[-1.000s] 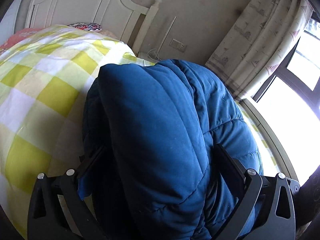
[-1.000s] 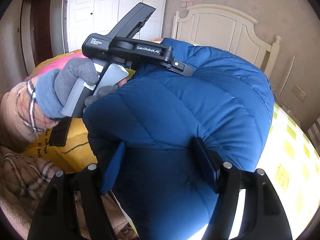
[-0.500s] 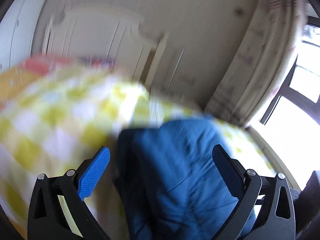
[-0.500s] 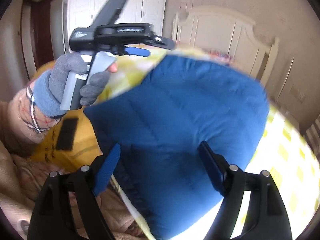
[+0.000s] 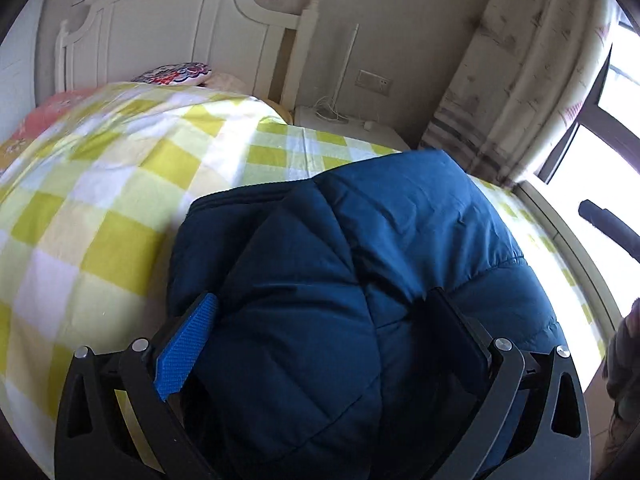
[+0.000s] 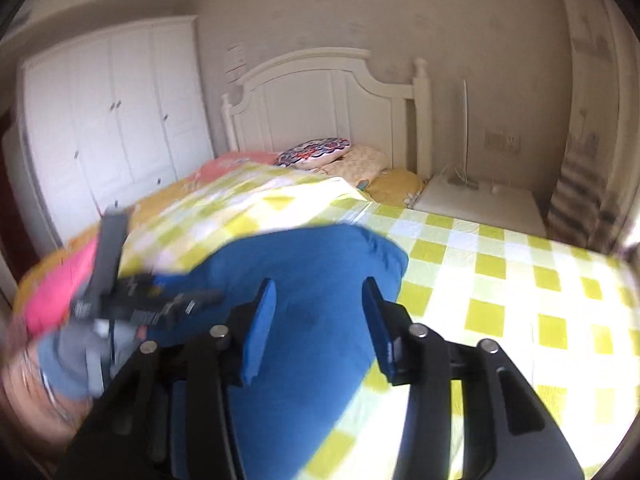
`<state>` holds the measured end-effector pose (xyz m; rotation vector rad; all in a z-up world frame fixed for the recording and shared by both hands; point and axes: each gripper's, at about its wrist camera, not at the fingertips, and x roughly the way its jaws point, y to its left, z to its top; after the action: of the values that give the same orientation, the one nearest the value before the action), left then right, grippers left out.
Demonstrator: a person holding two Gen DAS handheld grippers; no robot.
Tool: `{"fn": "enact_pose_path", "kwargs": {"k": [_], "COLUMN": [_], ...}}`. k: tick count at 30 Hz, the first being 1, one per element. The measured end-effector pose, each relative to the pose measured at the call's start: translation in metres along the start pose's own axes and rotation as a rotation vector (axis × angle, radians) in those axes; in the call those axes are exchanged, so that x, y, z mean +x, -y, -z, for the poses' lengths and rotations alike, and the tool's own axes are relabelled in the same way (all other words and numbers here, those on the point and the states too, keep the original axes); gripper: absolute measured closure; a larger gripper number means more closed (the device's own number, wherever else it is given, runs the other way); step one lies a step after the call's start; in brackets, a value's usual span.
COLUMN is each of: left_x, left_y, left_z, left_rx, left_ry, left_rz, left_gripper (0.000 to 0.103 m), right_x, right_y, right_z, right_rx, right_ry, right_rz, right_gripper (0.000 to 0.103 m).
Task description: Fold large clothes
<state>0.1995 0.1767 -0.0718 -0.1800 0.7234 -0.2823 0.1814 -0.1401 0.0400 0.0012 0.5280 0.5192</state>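
A padded blue jacket (image 5: pixel 352 280) lies folded in a thick bundle on the yellow-and-white checked bedspread (image 5: pixel 100 216). My left gripper (image 5: pixel 320 328) is open, its jaws wide on either side of the bundle's near end, close over it. In the right wrist view the jacket (image 6: pixel 312 280) lies below my right gripper (image 6: pixel 318 312), which is open and empty above it. The left gripper body (image 6: pixel 120 300) and the gloved hand holding it show blurred at the left of that view.
A white headboard (image 6: pixel 320 96) and pillows (image 6: pixel 316 152) are at the bed's far end. A white nightstand (image 6: pixel 476 196) stands beside it. A wardrobe (image 6: pixel 108 136) lines the left wall. Curtain (image 5: pixel 532 60) and window (image 5: pixel 600 140) are at the right.
Both grippers let go of the jacket and lifted off it. The jacket dropped onto the bedspread. The right gripper pulled back and up, and its jaws are narrower than before.
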Motion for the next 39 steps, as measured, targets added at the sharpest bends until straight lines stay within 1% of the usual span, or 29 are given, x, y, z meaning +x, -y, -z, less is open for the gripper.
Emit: {"fn": "enact_pose_path", "kwargs": {"k": [1,3,6,7,9,10,12,14,15,18,19,20,22,24,25,26,27,28,29,30,31,32,33,35,38,39], "left_x": [-0.001,0.002,0.001,0.0,0.0,0.0,0.002,0.006,0.007,0.008,0.008,0.008,0.007,0.006,0.004,0.003,0.002,0.003,0.003,0.003,0.004,0.004,0.005,0.007,0.006,0.007], "left_y": [0.0,0.004,0.003,0.002,0.0,0.0,-0.003,-0.006,-0.005,-0.004,-0.005,-0.006,-0.008,-0.008,-0.007,-0.006,-0.007,-0.007,-0.008,-0.009,-0.01,-0.013,-0.015,-0.016,-0.017,-0.017], "left_z": [0.003,0.003,0.002,0.002,0.0,-0.001,-0.001,-0.001,-0.002,-0.002,-0.002,-0.001,0.0,0.001,0.002,0.002,0.002,0.001,0.001,0.002,0.002,0.002,0.001,0.001,0.001,0.001], "left_rx": [0.005,0.013,0.009,0.005,-0.001,-0.01,-0.023,-0.038,-0.036,-0.032,-0.034,-0.037,-0.044,-0.045,-0.042,-0.04,-0.04,-0.042,-0.046,-0.051,-0.058,-0.071,-0.082,-0.088,-0.085,-0.087], "left_ry": [0.004,0.006,0.004,0.005,0.008,0.016,0.01,-0.011,-0.017,-0.026,-0.026,-0.024,-0.015,-0.006,0.001,0.009,0.013,0.014,0.014,0.015,0.008,0.002,-0.002,-0.011,-0.007,-0.008], "left_rz": [-0.006,-0.017,-0.014,-0.009,-0.005,-0.011,-0.027,-0.006,-0.007,-0.015,-0.012,-0.008,-0.001,0.0,-0.003,-0.006,-0.005,-0.002,0.003,0.001,-0.006,0.01,0.023,0.035,0.033,0.033], "left_gripper": [0.004,0.004,0.004,0.004,0.004,0.004,0.004,0.004,0.004,0.004,0.004,0.004,0.004,0.004,0.004,0.004,0.004,0.004,0.004,0.004,0.004,0.004,0.004,0.004,0.004,0.004], "right_x": [0.01,0.038,0.085,0.106,0.159,0.184,0.193,0.191,0.19,0.192,0.189,0.182,0.165,0.154,0.155,0.16,0.171,0.185,0.209,0.221,0.225,0.227,0.225,0.211,0.181,0.171], "right_y": [-0.002,-0.014,-0.031,-0.035,-0.031,-0.027,-0.013,-0.018,-0.023,-0.023,-0.024,-0.025,-0.031,-0.049,-0.059,-0.067,-0.074,-0.078,-0.081,-0.076,-0.069,-0.062,-0.059,-0.062,-0.043,-0.026], "right_z": [-0.009,-0.03,-0.044,-0.045,-0.028,-0.012,-0.008,-0.008,-0.008,-0.014,-0.021,-0.029,-0.043,-0.056,-0.058,-0.057,-0.052,-0.043,-0.022,-0.013,-0.014,-0.017,-0.019,-0.026,-0.044,-0.053], "right_rx": [-0.002,-0.049,-0.124,-0.154,-0.198,-0.203,-0.104,-0.149,-0.176,-0.202,-0.197,-0.179,-0.162,-0.22,-0.26,-0.291,-0.32,-0.339,-0.367,-0.342,-0.291,-0.241,-0.234,-0.268,-0.221,-0.176], "right_ry": [-0.007,-0.033,-0.108,-0.154,-0.337,-0.413,-0.404,-0.41,-0.411,-0.429,-0.43,-0.411,-0.348,-0.306,-0.309,-0.324,-0.37,-0.434,-0.542,-0.565,-0.564,-0.569,-0.56,-0.516,-0.386,-0.341], "right_rz": [-0.005,-0.004,0.034,0.054,0.06,0.04,-0.015,0.004,0.02,0.033,0.034,0.032,-0.006,-0.063,-0.08,-0.09,-0.11,-0.138,-0.157,-0.179,-0.204,-0.223,-0.223,-0.179,-0.124,-0.077], "right_gripper": [0.066,0.066,0.067,0.066,0.066,0.068,0.068,0.068,0.068,0.068,0.067,0.066,0.065,0.065,0.065,0.065,0.062,0.053,0.049,0.048,0.047,0.047,0.048,0.048,0.046,0.045]}}
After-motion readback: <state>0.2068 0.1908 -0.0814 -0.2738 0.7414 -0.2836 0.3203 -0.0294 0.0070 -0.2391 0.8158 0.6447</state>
